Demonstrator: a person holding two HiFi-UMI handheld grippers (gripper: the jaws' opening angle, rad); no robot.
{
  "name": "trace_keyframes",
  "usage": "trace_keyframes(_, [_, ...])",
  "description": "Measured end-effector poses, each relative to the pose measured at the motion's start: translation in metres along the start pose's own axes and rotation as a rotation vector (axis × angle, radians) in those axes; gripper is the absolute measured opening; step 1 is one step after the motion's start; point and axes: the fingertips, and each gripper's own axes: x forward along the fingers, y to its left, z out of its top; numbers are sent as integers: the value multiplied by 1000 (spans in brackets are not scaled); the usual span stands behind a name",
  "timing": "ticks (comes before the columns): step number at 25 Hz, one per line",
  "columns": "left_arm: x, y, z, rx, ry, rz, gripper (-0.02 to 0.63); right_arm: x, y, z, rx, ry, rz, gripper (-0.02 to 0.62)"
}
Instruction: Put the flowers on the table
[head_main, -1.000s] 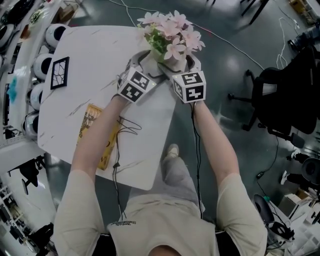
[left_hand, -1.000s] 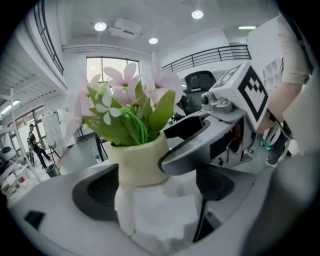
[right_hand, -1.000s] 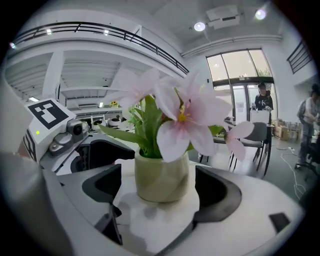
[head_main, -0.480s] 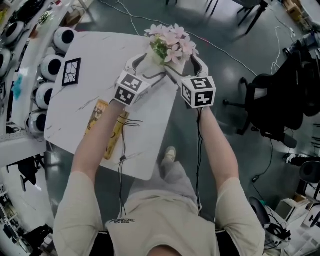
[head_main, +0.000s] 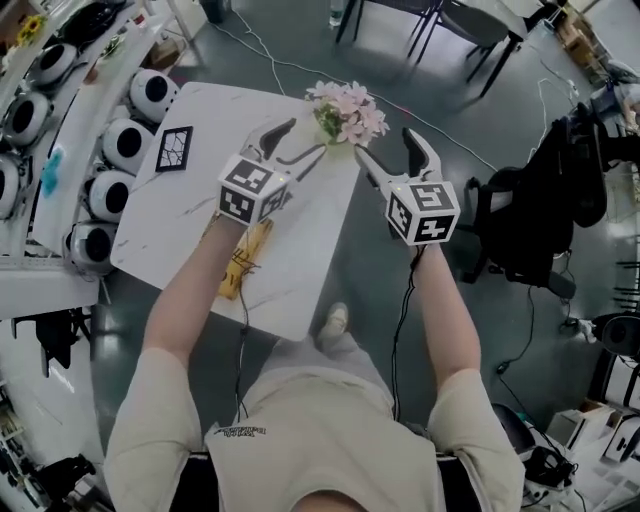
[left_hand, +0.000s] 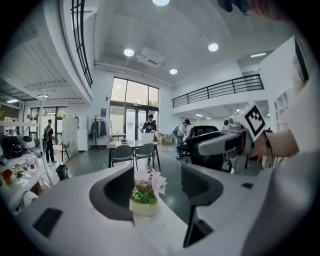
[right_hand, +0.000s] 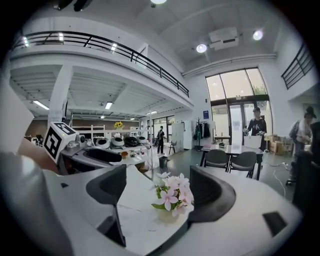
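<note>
Head view, near to far. Two bare forearms reach forward over the white marbled table (head_main: 180, 225). Left gripper (head_main: 300, 142) is over the tabletop; right gripper (head_main: 388, 148) is off its right edge, above the floor. Both point away from the person, towards the far corner.

Left gripper view: jaws apart at a middling gap, having just been closing; nothing between the pads, nothing held. Right gripper view: jaws wide apart, having just closed a little; likewise empty.

On the table near the left forearm: a yellow packet (head_main: 245, 262), lying flat. Further left, a black-framed card (head_main: 175, 148), flat.

Flowers (head_main: 348, 112): pink blooms with green leaves in a small pale pot (left_hand: 142, 207), standing on the table at its far right corner, close to the edge. Long axis vertical, upright, blooms upward, pot base on the tabletop. They lie beyond both sets of jaw tips, apart from them, and show in the gap of each gripper view only by line of sight.

Beyond: dark floor, a black office chair (head_main: 520, 220) to the right, a further table with chairs (left_hand: 132, 150), and people standing in the distance.
</note>
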Motion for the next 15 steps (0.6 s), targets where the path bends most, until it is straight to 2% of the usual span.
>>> trace_keyframes(2, [-20,-6,26,20,-36,32,276,-20,9,22,-2,-20,-8,380])
trace_keyframes(4, [-41,-11,53,74,-68,84,247,-41,17,43,-35,-39,-35,362])
trace_keyframes(6, [-61,-19,72,101,-73,99,230,-61,26,67,-60,-74,-52,329])
trace_keyframes(12, [-112,-53,130,20,-197,25,181,-100,62,125,-78,-146,18,284])
trace_keyframes(15, [-136,-65,147,28,-229,31,159,-118,78,144,-78,-185,54,263])
